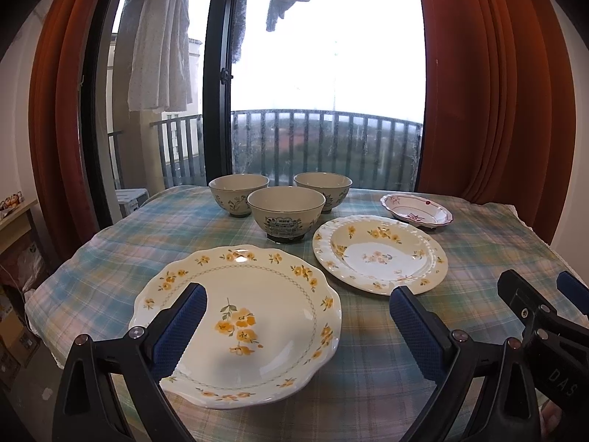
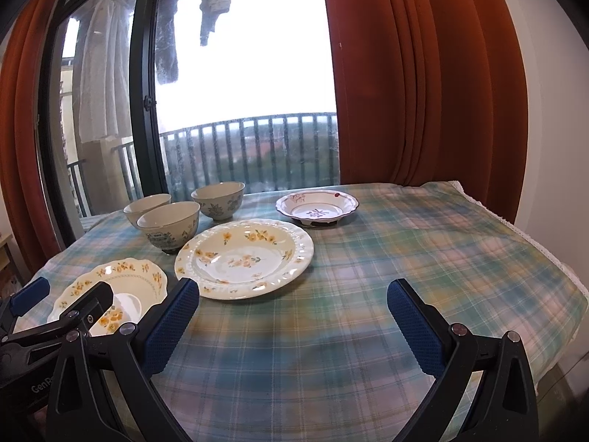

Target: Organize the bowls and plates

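The scalloped white ceramic plate with yellow flowers point(image 1: 239, 324) lies lower centre beneath the released, empty left gripper point(image 1: 298, 326), seemingly lined up for pickup, while the right gripper point(image 2: 292, 326) also gapes empty over the plaid tablecloth point(image 2: 405, 250).

Blown-out window point(image 1: 331, 55) backlight; fisheye-curved, dark corners.

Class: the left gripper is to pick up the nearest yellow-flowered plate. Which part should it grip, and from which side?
Probably the near rim of the plate, approached low from the near side. It lies flat on the cloth, so only the raised scalloped rim gives purchase; the open left gripper already hovers there.
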`<state>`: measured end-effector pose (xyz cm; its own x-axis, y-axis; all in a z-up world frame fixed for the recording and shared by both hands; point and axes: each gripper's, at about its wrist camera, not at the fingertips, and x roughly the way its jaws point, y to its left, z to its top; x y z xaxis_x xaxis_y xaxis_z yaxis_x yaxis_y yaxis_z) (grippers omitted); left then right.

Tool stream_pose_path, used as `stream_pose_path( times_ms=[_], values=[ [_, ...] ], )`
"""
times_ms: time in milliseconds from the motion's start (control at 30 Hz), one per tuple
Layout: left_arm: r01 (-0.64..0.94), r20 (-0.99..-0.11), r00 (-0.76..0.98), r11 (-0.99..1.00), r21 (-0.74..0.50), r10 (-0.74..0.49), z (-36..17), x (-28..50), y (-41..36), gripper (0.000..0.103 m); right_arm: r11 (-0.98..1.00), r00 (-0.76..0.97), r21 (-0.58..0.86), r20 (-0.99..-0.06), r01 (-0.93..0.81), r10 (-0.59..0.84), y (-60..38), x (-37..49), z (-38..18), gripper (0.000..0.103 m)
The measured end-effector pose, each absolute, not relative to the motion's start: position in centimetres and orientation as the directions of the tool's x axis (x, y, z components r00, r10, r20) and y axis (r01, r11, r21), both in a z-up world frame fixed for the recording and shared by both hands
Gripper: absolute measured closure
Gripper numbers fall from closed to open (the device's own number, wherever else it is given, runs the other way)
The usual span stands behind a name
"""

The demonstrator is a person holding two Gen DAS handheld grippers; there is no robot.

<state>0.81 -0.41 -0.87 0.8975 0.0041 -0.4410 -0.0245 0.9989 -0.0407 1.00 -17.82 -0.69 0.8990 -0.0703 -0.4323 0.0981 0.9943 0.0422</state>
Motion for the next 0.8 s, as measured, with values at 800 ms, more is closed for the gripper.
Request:
stream_pose_path(
  times_ms=[800],
  values=[
    [-0.035, -0.429, 0.903, 0.999, -0.029, 0.019, -0.68, 0.56, -0.48, 0.003, 0.994, 0.900, 0.040, -0.430, 0.098, -0.071, -17.75, 0.68, -0.64, 0.000]
  ],
)
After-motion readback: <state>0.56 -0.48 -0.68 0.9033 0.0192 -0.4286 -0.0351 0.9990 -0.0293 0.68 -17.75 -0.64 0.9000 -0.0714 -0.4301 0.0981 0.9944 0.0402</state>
